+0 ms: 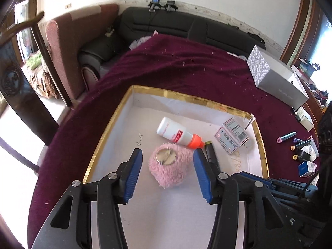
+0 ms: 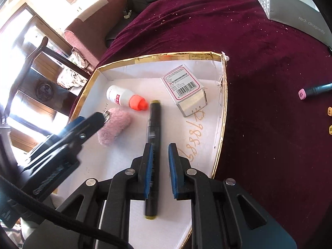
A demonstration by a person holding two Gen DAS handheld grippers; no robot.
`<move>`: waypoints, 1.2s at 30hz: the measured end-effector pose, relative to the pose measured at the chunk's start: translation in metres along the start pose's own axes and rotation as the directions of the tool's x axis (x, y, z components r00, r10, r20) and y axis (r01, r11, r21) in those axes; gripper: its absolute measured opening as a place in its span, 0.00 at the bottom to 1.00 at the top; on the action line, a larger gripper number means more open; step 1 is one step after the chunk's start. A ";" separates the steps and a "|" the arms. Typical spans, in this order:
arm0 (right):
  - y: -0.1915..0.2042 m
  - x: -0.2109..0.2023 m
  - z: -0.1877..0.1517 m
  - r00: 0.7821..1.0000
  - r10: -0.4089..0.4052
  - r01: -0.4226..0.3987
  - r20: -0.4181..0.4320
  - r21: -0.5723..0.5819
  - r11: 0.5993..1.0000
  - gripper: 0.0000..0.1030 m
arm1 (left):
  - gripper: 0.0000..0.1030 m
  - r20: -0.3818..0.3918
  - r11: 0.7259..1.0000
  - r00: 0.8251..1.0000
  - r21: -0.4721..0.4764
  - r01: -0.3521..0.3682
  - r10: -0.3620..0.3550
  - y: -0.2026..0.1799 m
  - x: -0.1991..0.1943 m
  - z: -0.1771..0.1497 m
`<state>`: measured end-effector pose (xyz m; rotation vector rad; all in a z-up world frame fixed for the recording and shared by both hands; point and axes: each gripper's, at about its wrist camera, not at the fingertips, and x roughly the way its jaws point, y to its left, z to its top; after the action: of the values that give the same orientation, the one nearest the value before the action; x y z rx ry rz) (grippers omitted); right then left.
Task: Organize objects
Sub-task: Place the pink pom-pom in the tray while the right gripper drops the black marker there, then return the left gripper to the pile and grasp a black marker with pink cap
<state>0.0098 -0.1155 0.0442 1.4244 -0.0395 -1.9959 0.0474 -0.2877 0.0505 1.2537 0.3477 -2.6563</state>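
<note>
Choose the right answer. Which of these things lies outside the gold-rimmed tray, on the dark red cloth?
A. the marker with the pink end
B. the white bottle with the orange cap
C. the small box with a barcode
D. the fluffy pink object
A: the marker with the pink end lies on the dark red cloth, right of the gold-rimmed tray, while the bottle, fluffy pink object and barcode box lie inside it.

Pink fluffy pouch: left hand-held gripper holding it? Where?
Nothing held. The left hand-held gripper is open, its pads either side of the pink fluffy pouch and clear of it.
</note>
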 end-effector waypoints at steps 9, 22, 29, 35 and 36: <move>-0.006 -0.033 -0.004 0.997 0.006 -0.008 0.080 0.032 0.999 0.45 | 0.52 0.080 0.999 0.996 0.026 -0.032 0.030 -0.003 -0.036 -0.005; -0.098 -0.122 -0.043 0.962 -0.193 0.157 0.195 0.186 0.970 0.65 | 0.55 0.115 0.997 0.992 0.069 0.045 -0.052 -0.040 -0.072 -0.013; -0.193 -0.186 -0.080 0.901 -0.298 0.149 0.316 0.419 0.896 0.69 | 0.60 -0.028 0.966 0.972 0.112 0.233 -0.231 -0.101 -0.055 -0.014; -0.260 -0.202 -0.104 0.857 -0.376 0.139 0.353 0.545 0.827 0.69 | 0.60 -0.037 0.919 0.954 0.259 0.296 -0.297 -0.185 -0.029 -0.011; -0.271 -0.202 -0.107 0.854 -0.380 0.131 0.356 0.559 0.819 0.69 | 0.60 -0.028 0.909 0.954 0.297 0.292 -0.297 -0.198 -0.025 -0.009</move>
<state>-0.0006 0.2383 0.0621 1.2733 -0.6727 -2.6636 0.0171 -0.0945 0.0906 1.3521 0.1429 -3.0700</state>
